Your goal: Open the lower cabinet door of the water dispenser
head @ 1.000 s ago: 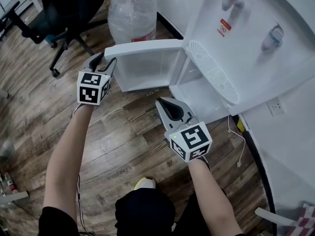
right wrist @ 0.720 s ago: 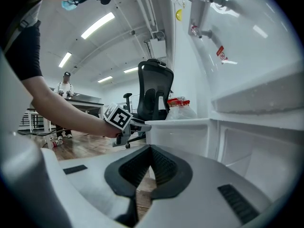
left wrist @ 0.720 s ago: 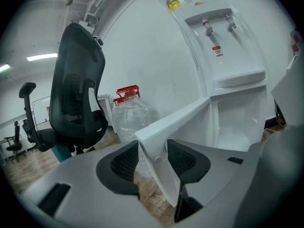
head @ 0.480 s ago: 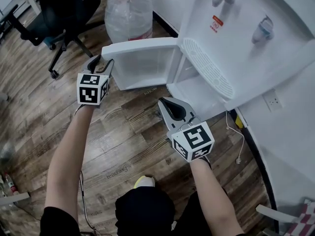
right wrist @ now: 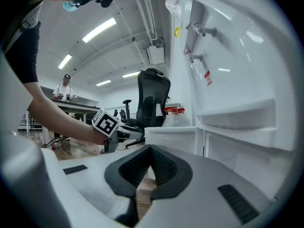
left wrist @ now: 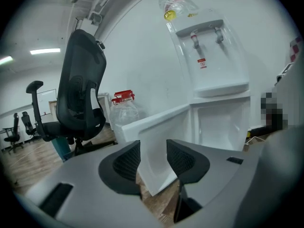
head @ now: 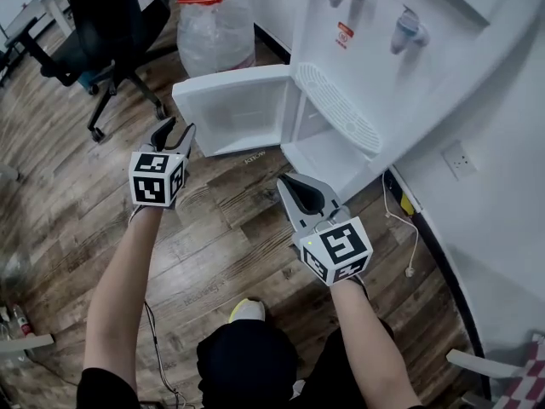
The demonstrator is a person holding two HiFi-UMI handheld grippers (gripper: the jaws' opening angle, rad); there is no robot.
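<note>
Lower cabinet door (head: 243,109) stands wide open, just beyond left gripper (head: 174,129).
Left jaws apart, just closing a bit, nothing clamped; door's free edge shows past the gap, not touching. Right gripper (head: 284,180) jaws together & empty. Water dispenser (head: 366,66) top cut off.

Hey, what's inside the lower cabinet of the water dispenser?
Only bare white walls and floor show inside the lower cabinet; its door stands open. In the head view the drip tray hides the upper part.
</note>
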